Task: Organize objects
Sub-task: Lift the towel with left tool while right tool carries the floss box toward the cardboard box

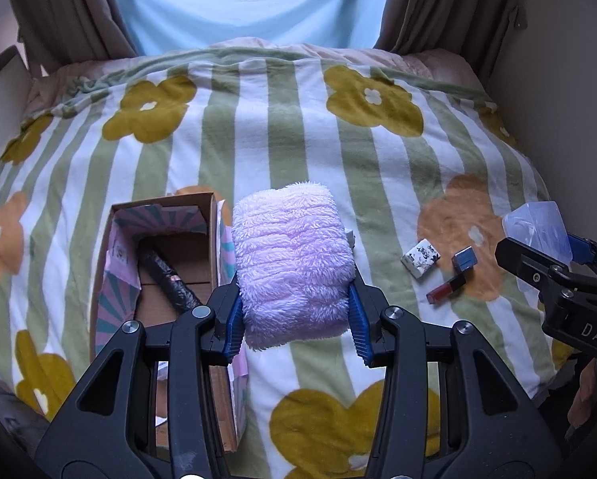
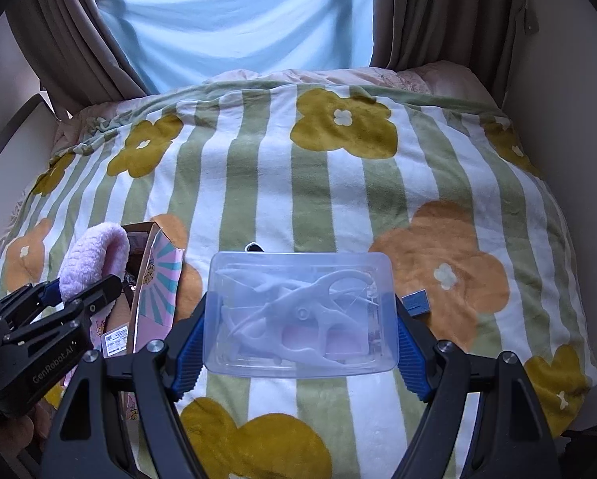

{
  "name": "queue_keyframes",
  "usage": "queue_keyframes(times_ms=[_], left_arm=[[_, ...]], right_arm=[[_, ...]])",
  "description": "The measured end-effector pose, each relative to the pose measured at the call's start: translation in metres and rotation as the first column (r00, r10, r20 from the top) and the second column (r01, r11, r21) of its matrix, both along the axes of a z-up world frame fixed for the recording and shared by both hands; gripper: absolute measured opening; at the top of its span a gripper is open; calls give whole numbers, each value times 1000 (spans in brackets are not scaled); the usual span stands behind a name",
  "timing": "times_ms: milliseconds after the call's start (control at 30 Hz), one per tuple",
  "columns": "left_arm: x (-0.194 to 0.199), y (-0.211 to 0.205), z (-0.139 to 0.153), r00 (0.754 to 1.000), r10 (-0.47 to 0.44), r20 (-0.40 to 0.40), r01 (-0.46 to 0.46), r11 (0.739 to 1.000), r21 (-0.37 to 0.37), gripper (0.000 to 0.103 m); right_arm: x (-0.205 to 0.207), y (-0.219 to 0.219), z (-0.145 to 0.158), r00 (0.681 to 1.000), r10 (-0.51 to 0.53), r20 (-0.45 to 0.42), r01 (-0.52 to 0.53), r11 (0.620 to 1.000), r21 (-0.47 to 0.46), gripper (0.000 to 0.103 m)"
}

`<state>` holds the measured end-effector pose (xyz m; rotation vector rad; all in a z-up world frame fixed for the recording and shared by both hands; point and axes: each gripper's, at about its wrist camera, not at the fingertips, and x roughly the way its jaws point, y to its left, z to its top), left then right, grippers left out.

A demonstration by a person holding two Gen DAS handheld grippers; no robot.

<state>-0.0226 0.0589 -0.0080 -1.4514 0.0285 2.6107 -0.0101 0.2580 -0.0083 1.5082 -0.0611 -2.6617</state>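
Left gripper (image 1: 296, 315): jaws clenched on the near end of a pink fluffy roll (image 1: 292, 259), long axis running away from the camera, far end pointing toward the curtains (image 1: 62, 8). The roll is held above the bed's striped flower blanket (image 1: 282, 127), just right of an open cardboard box (image 1: 110, 263). In the box lies a black wrapped tube (image 1: 168, 277), set diagonally.

Right gripper (image 2: 300, 343): jaws grasping a clear plastic case (image 2: 300, 311) by its short sides, long axis crosswise, white floss picks inside.

On the blanket between the grippers: a small printed packet (image 1: 421, 258), a blue-grey cube (image 1: 465, 259), and a red lip tube (image 1: 446, 288).
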Motion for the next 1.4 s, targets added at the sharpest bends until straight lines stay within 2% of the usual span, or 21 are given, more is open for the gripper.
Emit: queue_keyframes(times_ms=[333,533,700,933,1167,1400], left_arm=[[13,-22,16,998,59,-30,-59,998,4,40],[19,-58,21,987,155,-43,-155,988,8,40],[30,-98,19,963,268,-35,-268,963,4,40],[49,-154,1,897,443,8,-443,897,7,40],[59,-181,-36,833,549,73,-550,835,2,40],[56,-183,-87,794,590,147,-594,804,-18,40]], right_arm=[[6,-22,16,997,66,-26,-66,998,5,76],[-5,-51,24,988,150,-38,-150,989,-8,76],[-20,-89,29,965,258,-47,-259,966,-11,76],[-38,-157,20,904,427,-38,-427,904,-10,76],[-61,-223,-10,816,578,22,-578,816,12,76],[-83,-269,-60,744,660,104,-665,747,15,76]])
